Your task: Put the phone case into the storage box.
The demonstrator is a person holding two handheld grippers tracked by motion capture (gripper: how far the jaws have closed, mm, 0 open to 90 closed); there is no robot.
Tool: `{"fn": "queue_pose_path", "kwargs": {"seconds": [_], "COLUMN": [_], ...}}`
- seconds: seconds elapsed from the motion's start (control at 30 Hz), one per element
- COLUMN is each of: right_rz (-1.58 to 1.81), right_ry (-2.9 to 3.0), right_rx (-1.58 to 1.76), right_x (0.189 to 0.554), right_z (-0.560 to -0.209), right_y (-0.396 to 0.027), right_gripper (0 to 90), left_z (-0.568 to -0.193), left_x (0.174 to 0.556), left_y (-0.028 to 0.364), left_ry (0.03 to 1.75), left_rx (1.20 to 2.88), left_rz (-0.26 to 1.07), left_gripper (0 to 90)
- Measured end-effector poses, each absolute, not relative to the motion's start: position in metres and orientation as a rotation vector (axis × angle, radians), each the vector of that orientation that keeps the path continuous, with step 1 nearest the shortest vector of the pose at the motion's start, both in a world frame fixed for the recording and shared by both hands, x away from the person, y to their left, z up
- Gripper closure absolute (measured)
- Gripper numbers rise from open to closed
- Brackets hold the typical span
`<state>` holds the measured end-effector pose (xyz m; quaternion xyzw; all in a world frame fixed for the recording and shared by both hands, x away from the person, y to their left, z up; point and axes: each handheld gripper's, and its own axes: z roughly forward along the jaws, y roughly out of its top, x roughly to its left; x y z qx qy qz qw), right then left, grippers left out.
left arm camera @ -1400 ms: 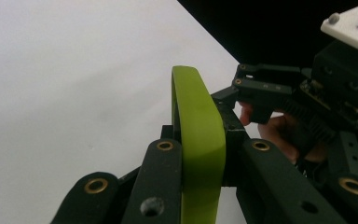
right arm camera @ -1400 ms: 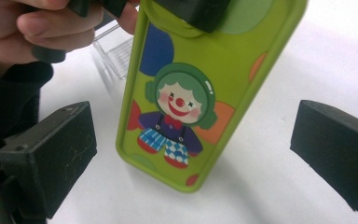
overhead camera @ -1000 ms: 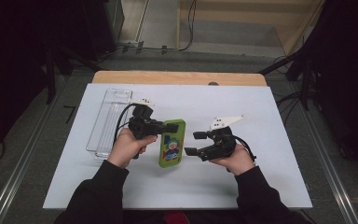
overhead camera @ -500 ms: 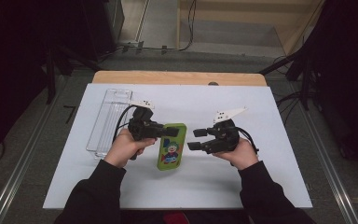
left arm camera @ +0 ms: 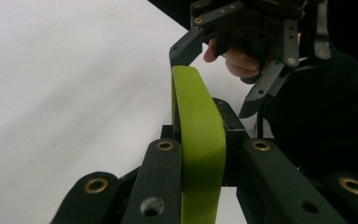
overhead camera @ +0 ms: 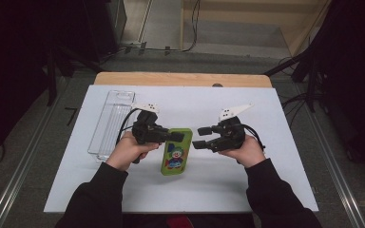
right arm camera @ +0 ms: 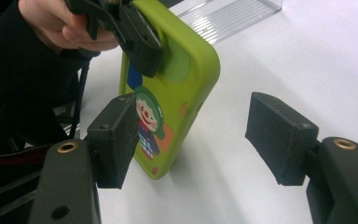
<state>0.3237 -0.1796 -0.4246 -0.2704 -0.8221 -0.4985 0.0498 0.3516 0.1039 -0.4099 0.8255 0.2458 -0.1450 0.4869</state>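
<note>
— Inspector: State the left gripper [overhead camera: 171, 136] first.

— Operator: I have it clamped on the top edge of the green phone case [overhead camera: 177, 153], just left of frame centre in the high view. In the left gripper view the green rim [left arm camera: 200, 140] sits pinched between both jaws.

— Inspector: What has changed?

— Operator: Over the last second the case has gone from propped up to lying lower, and my right gripper [overhead camera: 201, 137] has risen towards it.

— Inspector: Its state?

— Operator: Wide apart, holding nothing; in the right gripper view the case [right arm camera: 177, 93] stands tilted between its pads, touching neither that I can confirm. I judge a handover or two-handed grip is imminent. The clear tray [overhead camera: 111, 124] sits unused at left.
</note>
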Motion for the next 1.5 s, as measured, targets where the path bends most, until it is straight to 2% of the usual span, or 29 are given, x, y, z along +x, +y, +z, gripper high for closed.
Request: {"fn": "queue_pose_path", "kwargs": {"seconds": [0.43, 0.97, 1.1, 1.23, 1.5], "right_rz": [-1.554, -1.539, -1.515, -1.501, -1.512], "right_ry": [-2.467, -2.431, -2.448, -2.441, -2.458], "right_rx": [-0.769, -0.636, -0.6, -0.586, -0.581], "right_x": [0.334, 0.338, 0.337, 0.336, 0.333], "right_z": [-0.423, -0.428, -0.429, -0.429, -0.424], "right_y": [-0.177, -0.172, -0.169, -0.169, -0.17], "right_gripper": [40.5, 57.7, 67.0, 71.9, 74.7], "left_z": [-0.408, -0.41, -0.411, -0.412, -0.414], "left_x": [0.349, 0.347, 0.346, 0.347, 0.349], "left_y": [0.103, 0.101, 0.1, 0.101, 0.103], "left_ry": [0.545, 0.476, 0.462, 0.456, 0.454], "left_rx": [2.002, 1.999, 2.006, 2.003, 1.989], "left_rz": [-0.374, -0.411, -0.411, -0.408, -0.428], "left_gripper": [82.9, 83.0, 83.0, 82.5, 79.5]}}
